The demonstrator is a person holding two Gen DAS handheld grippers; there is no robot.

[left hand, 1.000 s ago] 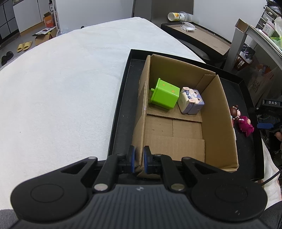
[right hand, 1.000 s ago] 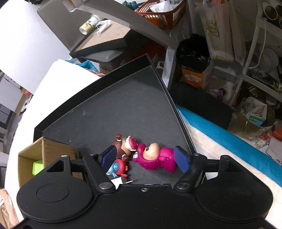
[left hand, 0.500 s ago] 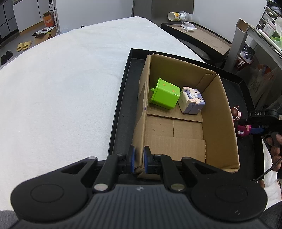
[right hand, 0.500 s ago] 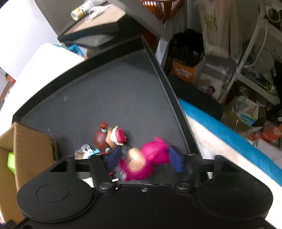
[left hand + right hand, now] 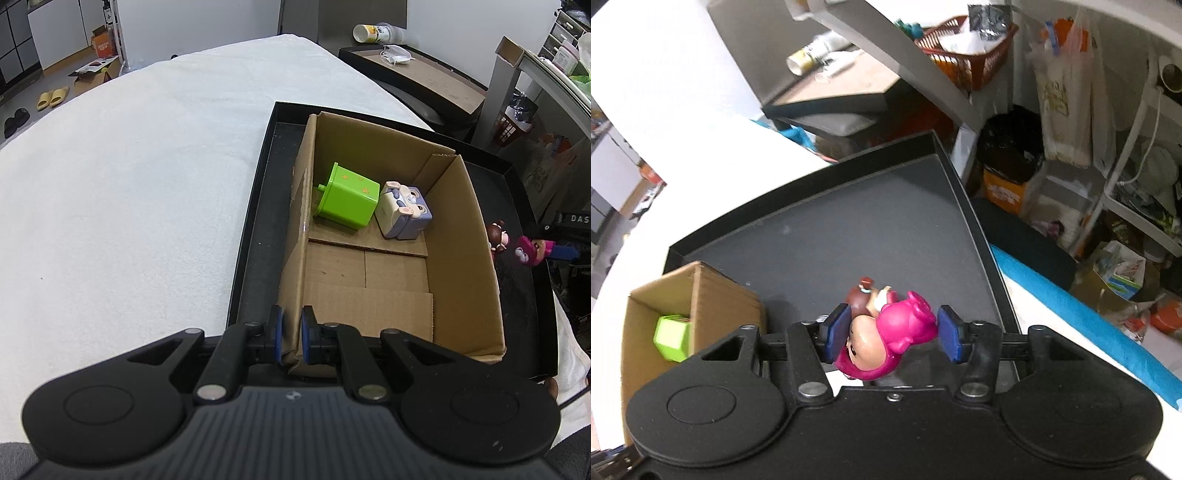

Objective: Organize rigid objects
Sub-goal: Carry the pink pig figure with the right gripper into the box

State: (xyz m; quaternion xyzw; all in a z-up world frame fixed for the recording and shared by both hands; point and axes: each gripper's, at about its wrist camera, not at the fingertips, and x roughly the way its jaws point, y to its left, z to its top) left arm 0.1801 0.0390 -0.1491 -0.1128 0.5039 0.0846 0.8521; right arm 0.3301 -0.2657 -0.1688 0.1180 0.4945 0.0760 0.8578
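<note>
- The pink figurine [image 5: 886, 339] is clamped between the blue pads of the right gripper [image 5: 892, 334], just above the black tray [image 5: 820, 236]; in the left wrist view it is seen beyond the right wall of the cardboard box [image 5: 458, 236], not yet inside it
- The left gripper [image 5: 291, 338] is closed on the near left wall of the box, which is thereby steadied on the tray
- A green cube [image 5: 347, 201] and a pale block toy [image 5: 404, 208] are seen lying in the far end of the box; the near floor is bare
- A brown-haired figurine [image 5: 866, 297] is seen on the tray just behind the pink one, close to it; whether they touch cannot be told
- The grip appears to fall on a rounded, glossy body, so a slip or twist out of the pads is judged possible during the carry
- The brown-haired figurine could be knocked over if the held toy is swung low
- The box rim could be clipped, and the thin wall buckled, if the toy is not raised enough
</note>
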